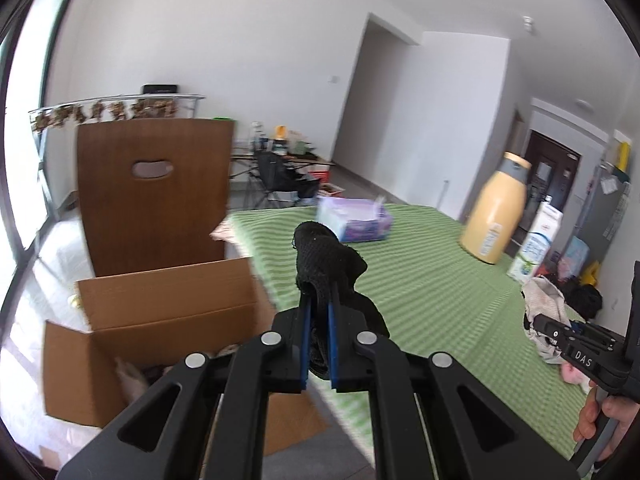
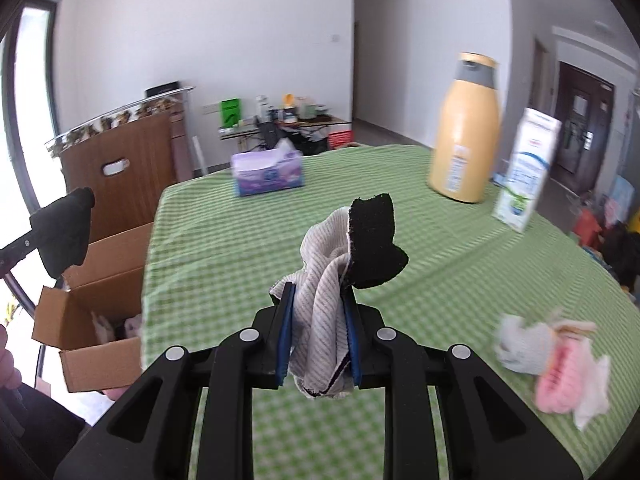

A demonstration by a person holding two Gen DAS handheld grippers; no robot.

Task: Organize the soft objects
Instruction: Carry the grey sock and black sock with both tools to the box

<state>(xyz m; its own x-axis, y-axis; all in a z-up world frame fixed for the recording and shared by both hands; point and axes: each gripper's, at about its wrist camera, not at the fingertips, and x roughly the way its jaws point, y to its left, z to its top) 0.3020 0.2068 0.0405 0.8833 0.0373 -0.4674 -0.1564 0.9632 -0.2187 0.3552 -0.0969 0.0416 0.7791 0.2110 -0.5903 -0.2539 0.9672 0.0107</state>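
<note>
My left gripper (image 1: 319, 300) is shut on a black sock (image 1: 326, 258) that sticks up above its blue pads, near the left edge of the green checked table (image 1: 420, 280). Below and left of it stands an open cardboard box (image 1: 132, 320) with soft items inside. My right gripper (image 2: 318, 296) is shut on a grey striped sock with a black toe (image 2: 344, 256), held over the table. In the right wrist view the left gripper (image 2: 36, 236) with its black sock (image 2: 66, 228) hangs above the box (image 2: 92, 320). A pile of pink and white socks (image 2: 552, 368) lies on the table at the right.
A purple tissue pack (image 2: 268, 172), a tall yellow bottle (image 2: 466, 132) and a white carton (image 2: 526, 168) stand at the table's far side. A brown chair back (image 1: 154, 192) rises behind the box. A cluttered side table (image 1: 288, 156) and a dark door (image 2: 584, 120) lie beyond.
</note>
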